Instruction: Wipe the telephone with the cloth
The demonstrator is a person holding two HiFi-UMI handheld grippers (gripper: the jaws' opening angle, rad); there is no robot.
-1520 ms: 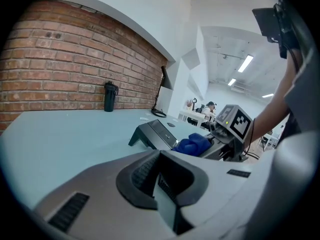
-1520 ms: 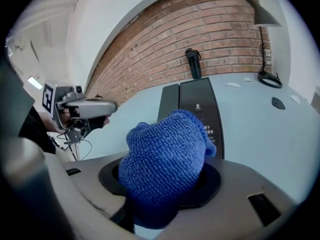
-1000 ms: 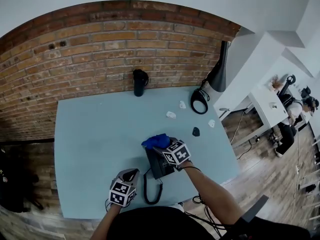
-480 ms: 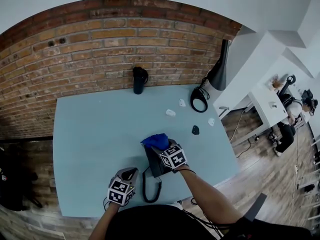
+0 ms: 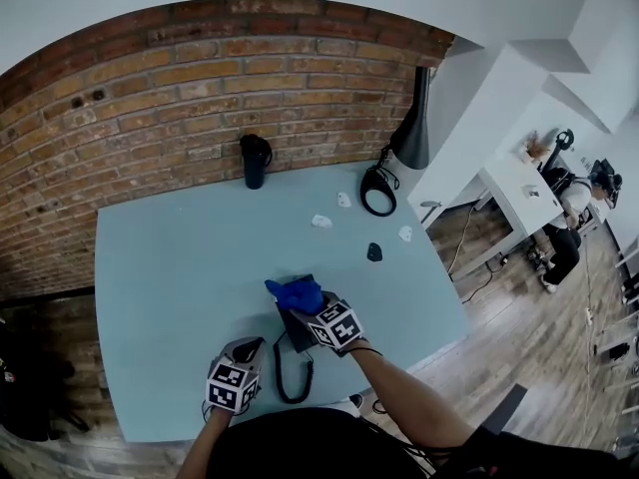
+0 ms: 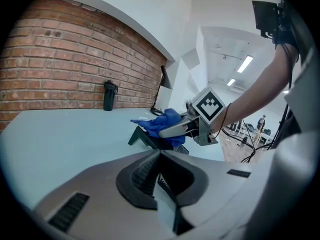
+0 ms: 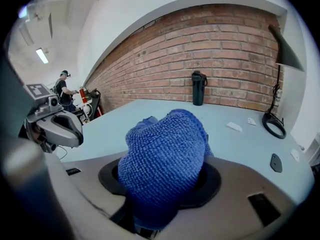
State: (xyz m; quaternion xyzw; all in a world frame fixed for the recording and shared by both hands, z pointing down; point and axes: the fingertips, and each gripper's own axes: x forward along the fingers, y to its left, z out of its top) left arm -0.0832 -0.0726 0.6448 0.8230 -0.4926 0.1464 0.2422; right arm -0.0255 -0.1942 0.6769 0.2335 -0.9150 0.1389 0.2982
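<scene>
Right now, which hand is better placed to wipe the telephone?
Right. Its tool grips the blue cloth directly over the telephone. The left tool is shut and empty, set back near the front edge of the table, apart from the telephone.

**Cloth drawn back across the telephone**

The right gripper (image 5: 303, 300) pulls back toward the person, and the blue cloth (image 5: 293, 292) pinched in its jaws slides with it. A second ago the cloth sits at the far edge of the telephone (image 5: 292, 335). Now it lies on the phone's face, with a strip of dark casing bared beyond the gripper's tips. The gap to the left gripper (image 5: 248, 350) narrows slightly. The head view swings too, so the whole scene sits further left in the picture.
</scene>
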